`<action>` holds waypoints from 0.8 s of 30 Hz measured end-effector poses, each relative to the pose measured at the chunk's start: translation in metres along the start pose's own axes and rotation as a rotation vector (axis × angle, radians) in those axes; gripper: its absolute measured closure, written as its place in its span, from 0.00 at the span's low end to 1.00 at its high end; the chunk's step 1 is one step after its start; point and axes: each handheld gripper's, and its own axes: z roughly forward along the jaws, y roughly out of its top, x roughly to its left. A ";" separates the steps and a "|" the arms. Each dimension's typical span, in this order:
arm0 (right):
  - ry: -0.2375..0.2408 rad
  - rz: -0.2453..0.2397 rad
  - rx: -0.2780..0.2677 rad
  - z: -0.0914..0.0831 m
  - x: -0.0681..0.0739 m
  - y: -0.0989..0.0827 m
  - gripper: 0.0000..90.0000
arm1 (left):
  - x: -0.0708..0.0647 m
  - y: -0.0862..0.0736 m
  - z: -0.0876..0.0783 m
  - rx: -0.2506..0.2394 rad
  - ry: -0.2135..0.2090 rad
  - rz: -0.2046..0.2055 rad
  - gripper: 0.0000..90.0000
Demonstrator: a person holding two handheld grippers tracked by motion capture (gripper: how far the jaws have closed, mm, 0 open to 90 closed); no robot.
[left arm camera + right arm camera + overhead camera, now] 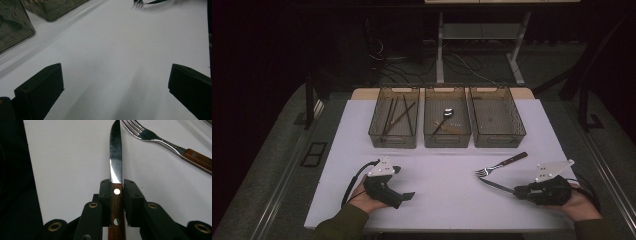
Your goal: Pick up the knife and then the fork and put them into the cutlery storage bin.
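The right gripper (pixel 117 192) pinches the knife (pixel 115 162) by its wooden handle at the near right of the table (pixel 437 200); the blade points left and slightly far, its tip just beside the fork (pixel 502 165). The three bins (pixel 447 125) lie far from it. The left gripper (pixel 389 187) rests with jaws spread, empty. No writing is readable.

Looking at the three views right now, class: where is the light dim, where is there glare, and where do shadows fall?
High view: dark surroundings, only the white table lit. Right gripper view: sharp, with bright glare on the knife blade held in the right gripper. Left gripper view: the left gripper casts soft grey shadow bands; the fork tines are blurred.
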 end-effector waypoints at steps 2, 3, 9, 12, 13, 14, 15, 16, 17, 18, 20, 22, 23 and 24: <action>0.001 -0.003 -0.017 -0.003 0.001 0.001 0.86 | 0.000 0.000 0.000 -0.001 -0.001 -0.001 0.00; 0.002 -0.002 -0.027 -0.005 0.002 0.002 0.86 | 0.000 0.000 0.000 0.003 -0.002 0.003 0.00; -0.007 0.007 -0.076 -0.013 0.001 0.007 0.86 | 0.000 0.000 0.001 0.000 -0.001 0.000 0.00; -0.035 0.026 -0.086 -0.014 -0.004 0.012 0.86 | 0.000 0.000 0.001 0.001 -0.002 0.001 0.00; -0.041 0.036 -0.090 -0.015 -0.006 0.014 0.86 | 0.000 0.000 0.001 0.002 -0.002 0.001 0.00; -0.051 0.044 -0.095 -0.015 -0.008 0.016 0.86 | 0.000 0.000 0.001 0.000 -0.001 0.000 0.00; -0.062 0.057 -0.099 -0.015 -0.010 0.018 0.86 | 0.001 0.000 0.000 0.000 -0.001 -0.001 0.00; -0.072 0.072 -0.107 -0.016 -0.012 0.020 0.86 | 0.001 0.000 0.000 -0.002 -0.001 -0.002 0.00; -0.084 0.084 -0.113 -0.017 -0.014 0.023 0.86 | 0.001 -0.001 0.000 -0.007 -0.002 -0.007 0.00; -0.095 0.093 -0.120 -0.019 -0.016 0.025 0.86 | 0.001 -0.001 0.000 -0.008 -0.003 -0.005 0.00; -0.116 0.107 -0.134 -0.021 -0.020 0.029 0.86 | 0.001 -0.001 0.000 -0.008 -0.007 -0.001 0.00; -0.136 0.118 -0.147 -0.023 -0.022 0.033 0.86 | 0.001 -0.001 -0.001 -0.007 -0.009 0.004 0.00; -0.146 0.123 -0.154 -0.023 -0.023 0.035 0.86 | 0.002 -0.001 -0.001 -0.008 -0.008 0.004 0.00; -0.158 0.132 -0.164 -0.024 -0.025 0.037 0.86 | 0.002 -0.002 -0.001 -0.013 -0.009 0.001 0.00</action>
